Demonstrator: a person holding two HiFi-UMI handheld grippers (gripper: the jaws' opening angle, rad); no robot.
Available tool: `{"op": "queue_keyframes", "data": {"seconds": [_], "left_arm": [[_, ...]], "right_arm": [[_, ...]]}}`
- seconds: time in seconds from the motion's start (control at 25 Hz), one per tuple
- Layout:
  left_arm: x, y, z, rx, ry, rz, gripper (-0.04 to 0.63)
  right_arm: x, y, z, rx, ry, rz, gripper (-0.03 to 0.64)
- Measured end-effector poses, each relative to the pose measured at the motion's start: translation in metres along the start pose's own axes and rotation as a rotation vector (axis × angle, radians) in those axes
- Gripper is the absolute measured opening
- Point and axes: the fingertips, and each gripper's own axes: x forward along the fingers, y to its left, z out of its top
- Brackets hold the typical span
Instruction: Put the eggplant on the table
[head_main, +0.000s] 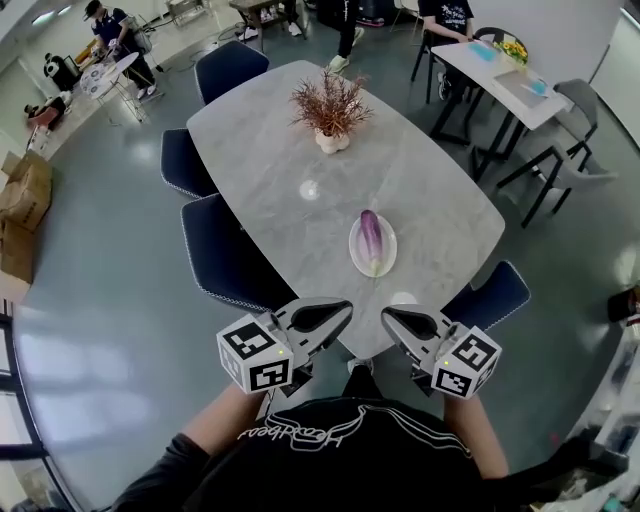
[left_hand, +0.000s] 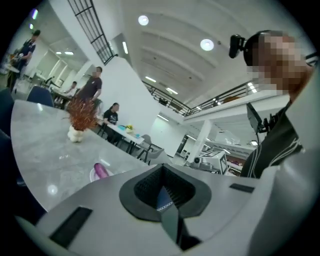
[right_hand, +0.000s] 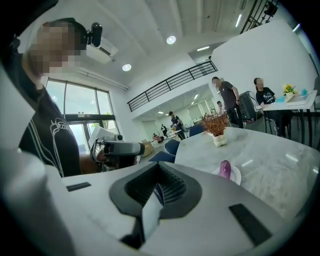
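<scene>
My left gripper and right gripper hang closed and empty, near the plate holding the eggplant.

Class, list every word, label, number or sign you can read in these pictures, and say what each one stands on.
Black top: white cursive script, seen upside down, too warped to read.
Left cube and right cube: black-and-white square markers, no letters or numbers.
Eggplant, plate, table: no print.
</scene>
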Motion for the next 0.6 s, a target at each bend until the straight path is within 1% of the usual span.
{"op": "queue_keyframes", "data": {"seconds": [0.08, 0.16, 0.36, 0.48, 0.6], "left_arm": [[-0.018, -0.03, 0.001, 0.061, -0.018, -0.038, 0.009], [-0.034, -0.057, -0.004, 0.107, -0.022, -0.064, 0.008], [-0.073, -0.116, -0.016, 0.16, -0.033, -0.17, 0.009], [-0.09, -0.14, -0.021, 0.216, -0.039, -0.182, 0.009], [-0.103, -0.161, -0.024, 0.247, -0.04, -0.18, 0.009]], "right_arm": [[-0.011, 0.029, -0.001, -0.02, -0.014, -0.002, 0.008], [-0.022, 0.058, -0.002, -0.043, -0.021, -0.007, 0.008], [-0.044, 0.125, 0.004, -0.122, -0.057, -0.006, 0.008], [-0.053, 0.154, 0.006, -0.148, -0.059, 0.005, 0.008], [-0.06, 0.181, 0.008, -0.12, -0.069, 0.045, 0.008]]}}
